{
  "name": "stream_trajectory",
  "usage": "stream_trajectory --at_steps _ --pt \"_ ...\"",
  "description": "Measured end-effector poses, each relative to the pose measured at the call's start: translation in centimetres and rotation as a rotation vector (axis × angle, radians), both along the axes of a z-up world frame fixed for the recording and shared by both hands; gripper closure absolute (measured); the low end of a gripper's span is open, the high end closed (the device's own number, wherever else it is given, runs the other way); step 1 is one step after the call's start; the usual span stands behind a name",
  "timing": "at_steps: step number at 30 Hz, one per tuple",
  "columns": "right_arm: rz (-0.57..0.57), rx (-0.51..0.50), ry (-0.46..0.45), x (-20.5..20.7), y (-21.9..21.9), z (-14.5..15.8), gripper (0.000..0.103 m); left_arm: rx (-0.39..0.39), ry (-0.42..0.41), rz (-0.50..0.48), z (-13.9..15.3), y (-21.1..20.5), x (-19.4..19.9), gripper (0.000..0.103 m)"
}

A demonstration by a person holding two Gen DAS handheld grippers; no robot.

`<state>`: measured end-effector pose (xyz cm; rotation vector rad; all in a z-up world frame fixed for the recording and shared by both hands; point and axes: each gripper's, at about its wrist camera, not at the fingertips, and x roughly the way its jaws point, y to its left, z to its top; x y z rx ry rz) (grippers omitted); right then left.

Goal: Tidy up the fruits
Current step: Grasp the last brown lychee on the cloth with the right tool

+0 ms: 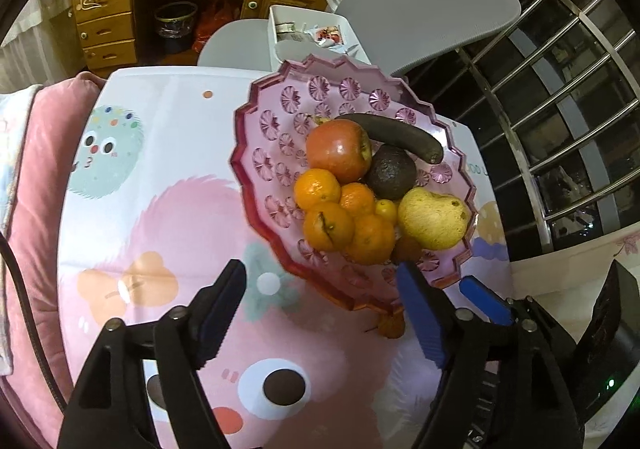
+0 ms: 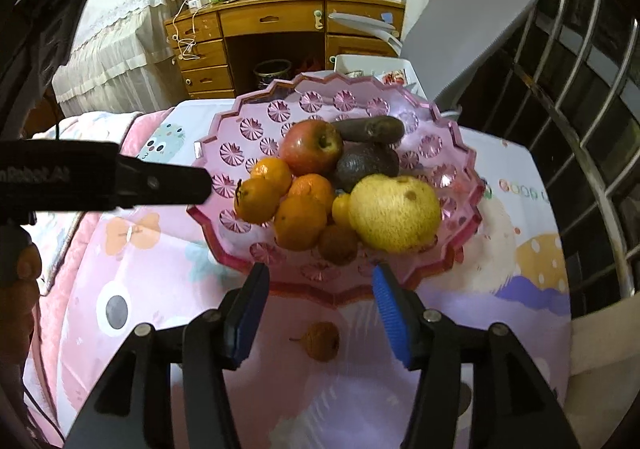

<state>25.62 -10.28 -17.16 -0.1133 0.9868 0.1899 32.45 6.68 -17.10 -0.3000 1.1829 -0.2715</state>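
A pink scalloped fruit dish [image 2: 224, 117] is sitting on the surface [image 2: 500, 249] with its cartoon-printed cover, toward the far right side. Piled in the dish are lying a red apple [image 2: 310, 147], four oranges [image 2: 300, 223], a dark avocado [image 2: 366, 165], a dark long fruit [image 2: 368, 127] at the far side, a big yellow pear [image 2: 394, 213], a small yellow fruit [image 2: 341, 209] and a small brown fruit [image 2: 338, 245] at the near edge. One more small brown fruit with a stem [image 2: 320, 341] is lying on the cover just outside the dish's near rim.

The right claw [image 2: 320, 319] is hanging over that loose fruit, its blue-padded jaws standing moderately apart and gripping nothing; the fruit is showing between them, below the pads. The left claw [image 1: 320, 325] is hovering at the dish's near left, its jaws spread wide and empty
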Motion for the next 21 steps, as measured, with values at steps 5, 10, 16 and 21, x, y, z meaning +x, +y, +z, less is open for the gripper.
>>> stream_trajectory --at_steps 5,10,16,21 --pt "-0.074 0.007 0.050 -0.8 -1.1 -1.1 0.049 0.021 0.018 0.011 -0.5 0.6 -1.0 0.020" --pt "-0.160 0.057 0.115 -1.3 -2.4 -2.3 0.049 0.030 0.041 0.009 -1.5 0.7 -1.9 0.020" --pt "-0.249 0.114 0.202 -1.4 -3.4 -4.0 0.049 0.037 0.080 -0.013 -3.0 0.9 -2.7 0.019" --pt "-0.293 0.116 0.258 -1.4 -3.1 -5.4 0.049 0.047 0.129 -0.035 -4.6 1.4 -3.1 0.019"
